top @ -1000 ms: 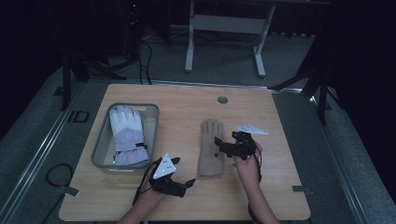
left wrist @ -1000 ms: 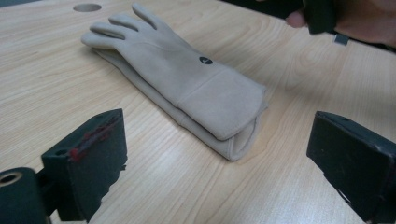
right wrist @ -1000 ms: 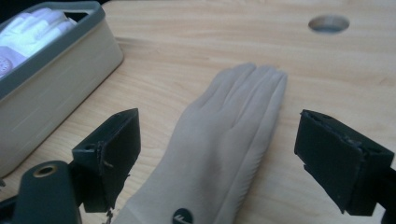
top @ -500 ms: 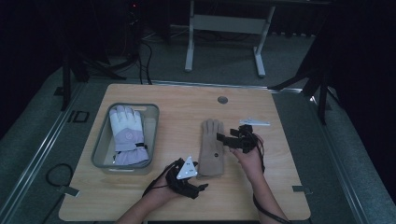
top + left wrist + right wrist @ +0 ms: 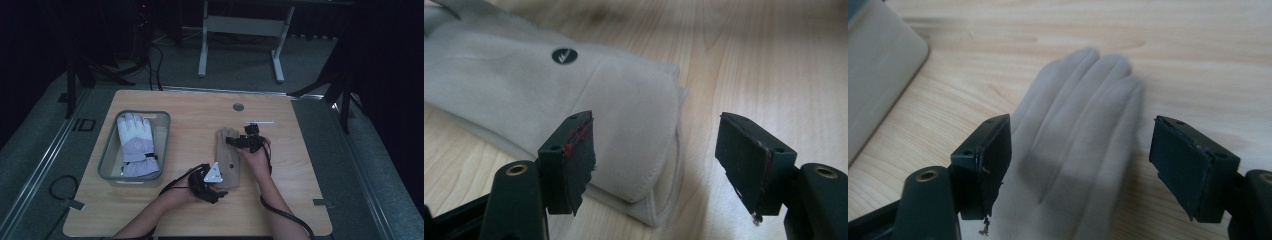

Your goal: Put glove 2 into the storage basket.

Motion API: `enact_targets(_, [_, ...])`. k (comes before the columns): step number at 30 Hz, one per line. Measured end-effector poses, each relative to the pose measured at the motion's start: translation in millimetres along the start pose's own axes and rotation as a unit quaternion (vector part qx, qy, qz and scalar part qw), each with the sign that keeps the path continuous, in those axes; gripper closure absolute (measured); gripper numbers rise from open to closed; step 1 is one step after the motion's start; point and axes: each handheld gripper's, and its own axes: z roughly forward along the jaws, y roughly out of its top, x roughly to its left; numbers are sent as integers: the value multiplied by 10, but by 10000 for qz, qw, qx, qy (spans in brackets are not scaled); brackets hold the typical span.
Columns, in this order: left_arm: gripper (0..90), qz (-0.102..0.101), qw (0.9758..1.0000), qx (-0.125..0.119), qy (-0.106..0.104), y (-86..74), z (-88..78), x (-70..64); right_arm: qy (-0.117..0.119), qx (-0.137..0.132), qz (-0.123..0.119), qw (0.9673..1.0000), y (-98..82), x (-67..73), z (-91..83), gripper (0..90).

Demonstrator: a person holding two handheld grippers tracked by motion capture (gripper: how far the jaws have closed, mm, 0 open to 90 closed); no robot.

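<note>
A tan glove (image 5: 228, 156) lies flat near the middle of the wooden surface (image 5: 300, 200), fingers pointing away from the person, with a gripper at each end. The left gripper (image 5: 212, 186) sits at the glove's cuff; in the left gripper view (image 5: 654, 165) its jaws stand wide open, the cuff edge lying between them and just ahead, one jaw over the fabric and the other over bare wood. The right gripper (image 5: 240, 141) hovers at the finger end; in the right gripper view (image 5: 1078, 170) its jaws are likewise spread apart, the glove's fingers (image 5: 1083, 100) stretching out between them. To the left, well apart, a grey bin (image 5: 109, 159) holds a white and lavender ski glove (image 5: 136, 145).
</note>
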Motion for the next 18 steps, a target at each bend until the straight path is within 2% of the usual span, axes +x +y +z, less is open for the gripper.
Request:
enact_targets(4, [392,129,9995,281,-26,-7,63,1,-53,256,20,9997,-29,17,125,266])
enact_targets(6, [410,89,9995,311,-38,-5,76,8,-95,319,-19,9994,-42,23,165,284])
enact_targets(7, [422,84,9995,290,-41,-2,76,8,-102,340,-19,9994,-41,35,166,311])
enact_targets(11, [446,125,9994,335,-20,-2,88,-12,-79,422,-314,9986,-47,84,183,457])
enact_targets(14, [529,210,9990,384,90,2,91,-31,32,470,-347,9983,-52,99,192,551])
enact_targets(18, [687,251,9983,420,311,19,93,-29,74,442,-381,9983,-58,118,191,589])
